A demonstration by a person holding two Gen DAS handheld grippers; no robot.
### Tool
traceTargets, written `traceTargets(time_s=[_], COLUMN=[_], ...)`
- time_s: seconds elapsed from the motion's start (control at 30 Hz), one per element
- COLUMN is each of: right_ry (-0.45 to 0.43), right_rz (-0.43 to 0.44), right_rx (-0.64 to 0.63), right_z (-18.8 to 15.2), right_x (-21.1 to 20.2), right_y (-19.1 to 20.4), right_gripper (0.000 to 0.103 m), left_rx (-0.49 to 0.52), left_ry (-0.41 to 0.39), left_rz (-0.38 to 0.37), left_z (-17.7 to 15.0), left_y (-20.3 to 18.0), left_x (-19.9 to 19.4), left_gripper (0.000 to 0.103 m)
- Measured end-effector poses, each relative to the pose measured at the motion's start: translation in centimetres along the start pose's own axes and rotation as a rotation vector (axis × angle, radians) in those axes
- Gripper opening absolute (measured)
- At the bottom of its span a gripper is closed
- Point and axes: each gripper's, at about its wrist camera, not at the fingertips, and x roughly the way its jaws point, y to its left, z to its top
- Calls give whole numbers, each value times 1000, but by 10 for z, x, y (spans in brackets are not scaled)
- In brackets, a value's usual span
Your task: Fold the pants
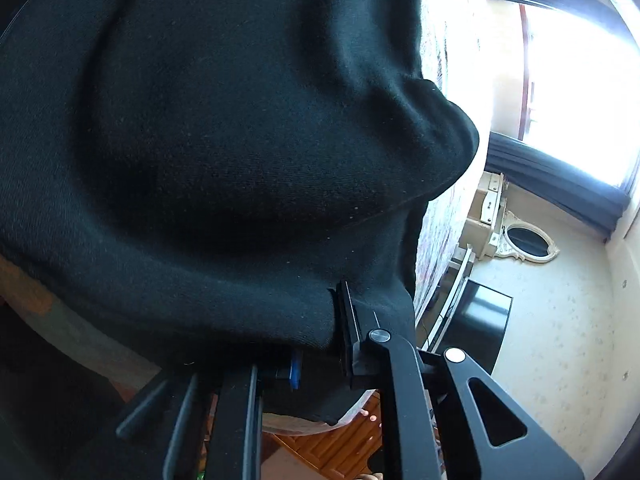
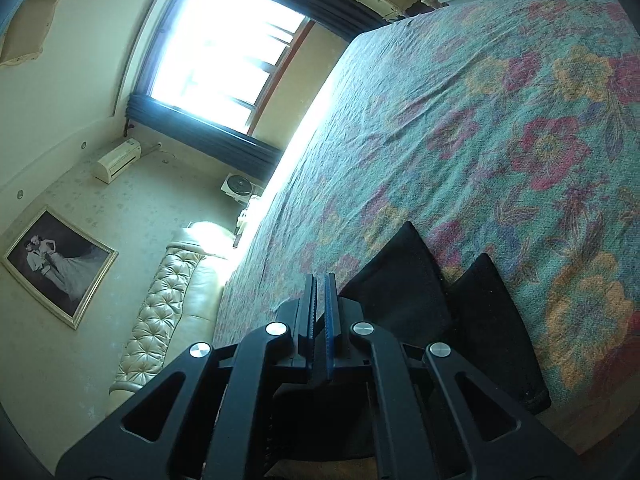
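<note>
Black pants [image 1: 224, 140] hang bunched from the left gripper [image 1: 320, 344], clamped on their edge; right gripper [image 2: 320, 320] closed and empty above the bedspread [image 2: 500, 120]. Folding looks barely begun.

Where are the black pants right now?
In the left wrist view the black pants fill most of the picture, pinched in the left gripper. In the right wrist view they lie on the flowery bedspread.
</note>
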Motion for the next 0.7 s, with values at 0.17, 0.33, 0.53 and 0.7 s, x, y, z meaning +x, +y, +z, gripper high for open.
traceTargets(time_s=[0.17,0.33,0.53,0.7], right_ry=[77,49,-21,-77], right_rz=[29,-47,-157,-158], right_rx=[162,245,309,326], right_z=[-34,-50,-58,-60], right_x=[14,29,37,42], right_y=[-21,-46,-67,-76], right_gripper=[28,32,33,33], left_rx=[1,-29,-30,-22], left_ry=[-8,5,11,13], left_rz=[-33,-74,-85,-88], left_z=[-3,-4,-6,-4], left_y=[8,15,20,15], left_x=[-5,-6,-9,-6], left_gripper=[9,9,9,9])
